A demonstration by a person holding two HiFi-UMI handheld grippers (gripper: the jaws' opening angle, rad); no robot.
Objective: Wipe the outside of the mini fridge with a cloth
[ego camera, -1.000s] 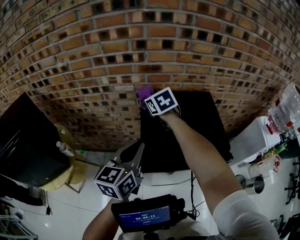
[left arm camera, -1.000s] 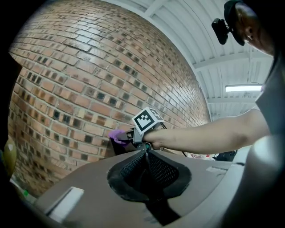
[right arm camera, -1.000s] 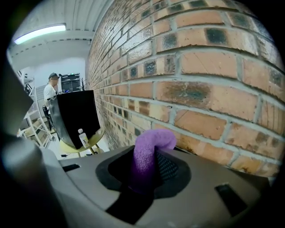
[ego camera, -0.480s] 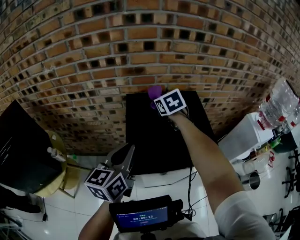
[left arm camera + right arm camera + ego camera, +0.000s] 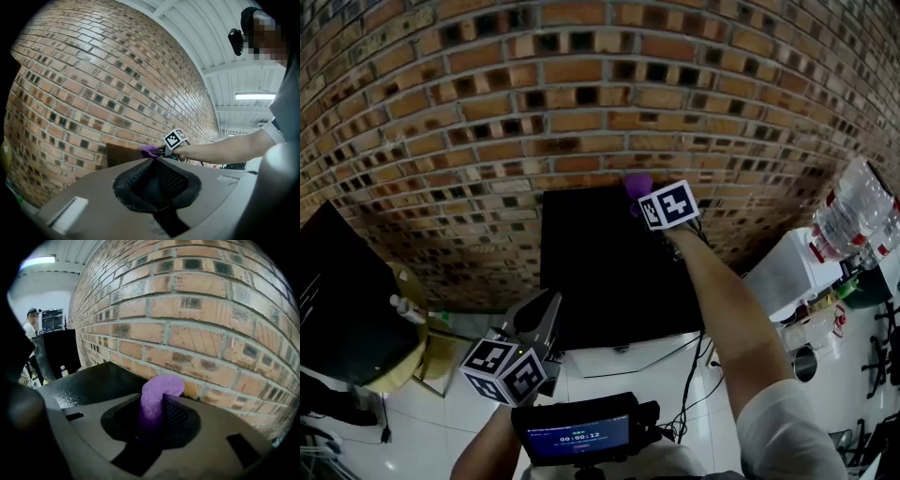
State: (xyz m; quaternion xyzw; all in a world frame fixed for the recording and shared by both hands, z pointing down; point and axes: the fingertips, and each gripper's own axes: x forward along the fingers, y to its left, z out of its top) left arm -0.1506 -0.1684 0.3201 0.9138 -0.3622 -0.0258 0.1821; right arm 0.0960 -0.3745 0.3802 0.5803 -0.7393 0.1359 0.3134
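The black mini fridge (image 5: 609, 272) stands against the brick wall, its top facing me. My right gripper (image 5: 643, 199) is shut on a purple cloth (image 5: 637, 185) near the back edge of the fridge top, close to the bricks. In the right gripper view the cloth (image 5: 157, 394) sticks up from between the jaws and curls over above the fridge top (image 5: 89, 385). My left gripper (image 5: 549, 309) hovers level off the fridge's front left corner, shut with nothing in it. From the left gripper view (image 5: 152, 160) I see the cloth (image 5: 150, 150) and fridge (image 5: 123, 153) ahead.
A second black appliance (image 5: 337, 291) sits at the left beside a yellow stool (image 5: 403, 352) with a small bottle. At the right are a white table (image 5: 797, 272) with water bottles (image 5: 853, 216) and a metal cup (image 5: 803, 361). Cables (image 5: 698, 361) trail across the tiled floor.
My right gripper has slid the purple cloth to the right along the back of the fridge top. The left gripper has hardly moved.
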